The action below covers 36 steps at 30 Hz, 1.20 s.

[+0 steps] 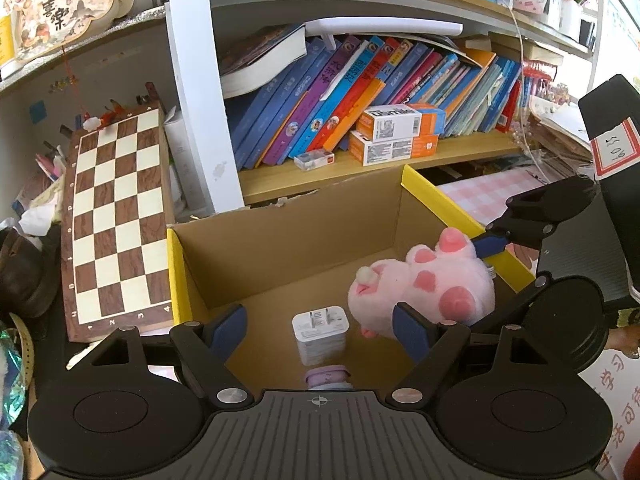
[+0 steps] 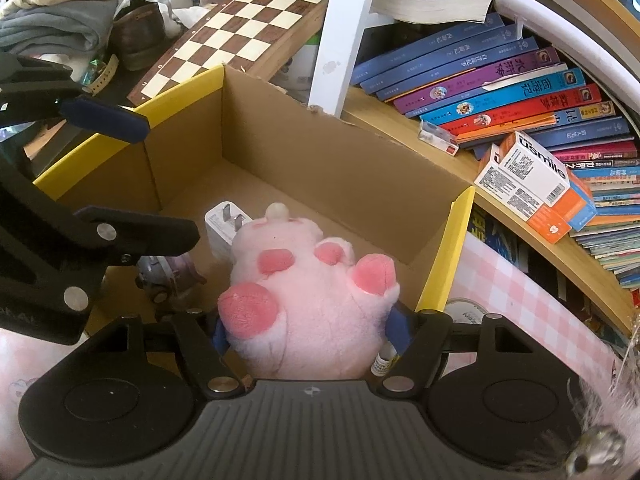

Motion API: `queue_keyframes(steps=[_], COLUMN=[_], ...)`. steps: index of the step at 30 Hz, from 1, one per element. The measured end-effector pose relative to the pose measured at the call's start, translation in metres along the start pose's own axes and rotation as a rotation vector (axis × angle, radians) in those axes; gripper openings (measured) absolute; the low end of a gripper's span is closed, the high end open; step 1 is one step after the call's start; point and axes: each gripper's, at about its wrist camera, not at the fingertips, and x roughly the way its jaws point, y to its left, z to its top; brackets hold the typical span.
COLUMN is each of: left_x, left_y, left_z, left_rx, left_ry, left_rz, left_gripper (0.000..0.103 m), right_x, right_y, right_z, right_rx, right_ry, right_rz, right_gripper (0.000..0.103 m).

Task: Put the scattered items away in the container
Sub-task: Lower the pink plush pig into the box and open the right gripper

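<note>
An open cardboard box [image 1: 280,248] with yellow flaps stands before the bookshelf; it also shows in the right wrist view [image 2: 320,168]. My right gripper [image 2: 310,330] is shut on a pink plush pig [image 2: 304,292] and holds it over the box's right side; the pig also shows in the left wrist view [image 1: 424,284]. A white charger [image 1: 320,332] stands on the box floor, also visible behind the pig [image 2: 222,224]. A small purple item [image 1: 328,376] lies in front of the charger. My left gripper [image 1: 320,330] is open and empty above the charger.
A chessboard [image 1: 116,220] leans left of the box. Shelved books [image 1: 360,96] and orange-white cartons [image 1: 396,136] sit behind it. A pink checked surface [image 2: 520,300] lies to the right. Folded clothes [image 2: 56,12] and a small white bottle [image 2: 384,360] are nearby.
</note>
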Motion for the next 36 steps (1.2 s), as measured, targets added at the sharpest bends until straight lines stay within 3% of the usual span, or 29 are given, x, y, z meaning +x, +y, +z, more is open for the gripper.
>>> queue_keyframes(steps=[11,36], left_x=[-0.002,-0.014], left_y=[-0.001,-0.002], left_z=[0.0,0.005], left_rx=[0.001,0.014], left_ry=[-0.002,-0.029], left_rz=[0.009,0.041], left_gripper=[0.082,0.082], right_x=[0.0,-0.024], right_y=[-0.001,0.002], right_z=[0.001,0.004], right_rx=[0.008,-0.005], right_ry=[-0.008,-0.07], right_rz=[-0.013,-0.033], right_gripper=[0.07,0.081])
